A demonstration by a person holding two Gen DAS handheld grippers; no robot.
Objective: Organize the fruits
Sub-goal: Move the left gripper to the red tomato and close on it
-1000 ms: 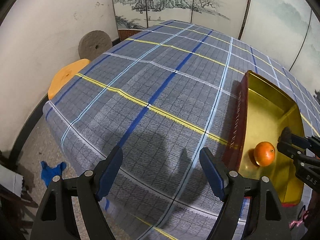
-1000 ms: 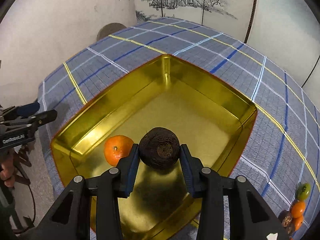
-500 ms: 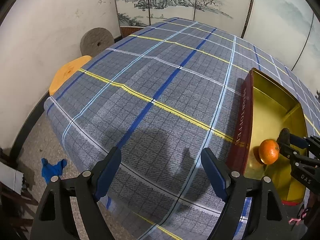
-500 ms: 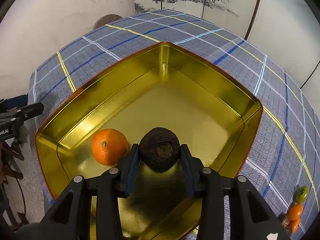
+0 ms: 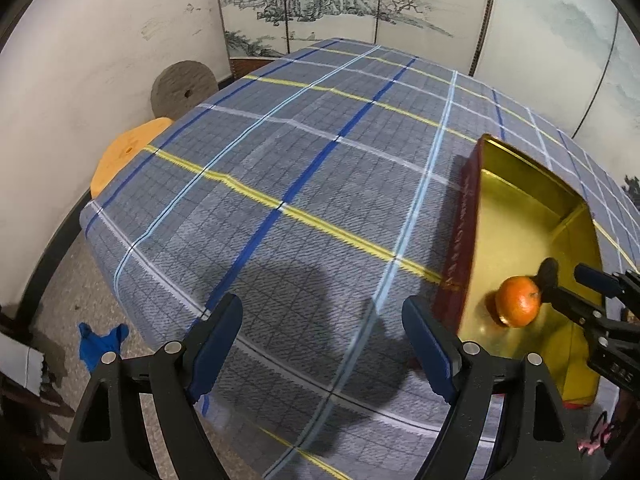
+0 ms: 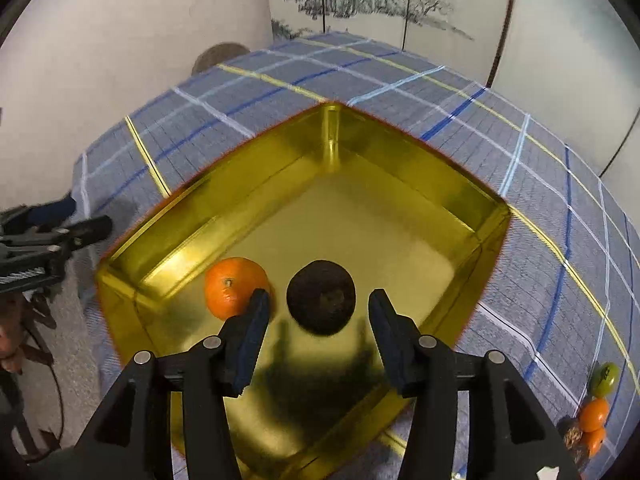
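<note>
A gold tin box [image 6: 400, 148] with red outer walls sits on the plaid tablecloth. Inside it lie an orange [image 6: 232, 288] and a dark brown round fruit [image 6: 321, 297]. My right gripper [image 6: 318, 312] is open over the box, its fingers apart from the dark fruit on both sides. My left gripper [image 5: 322, 340] is open and empty over the cloth, left of the box [image 5: 468, 232]. The orange [image 5: 518, 301] and the right gripper's fingertips [image 5: 560, 292] show in the left wrist view.
Several small fruits, two orange [image 6: 594, 416] and one green [image 6: 604, 374], lie at the table's right edge. The tablecloth [image 5: 280, 184] spreads left of the box. An orange stool [image 5: 124, 152] and a stone disc [image 5: 182, 88] stand by the left wall.
My right gripper has opened and let go of the dark fruit, which now rests in the box beside the orange. My left gripper has held about still.
</note>
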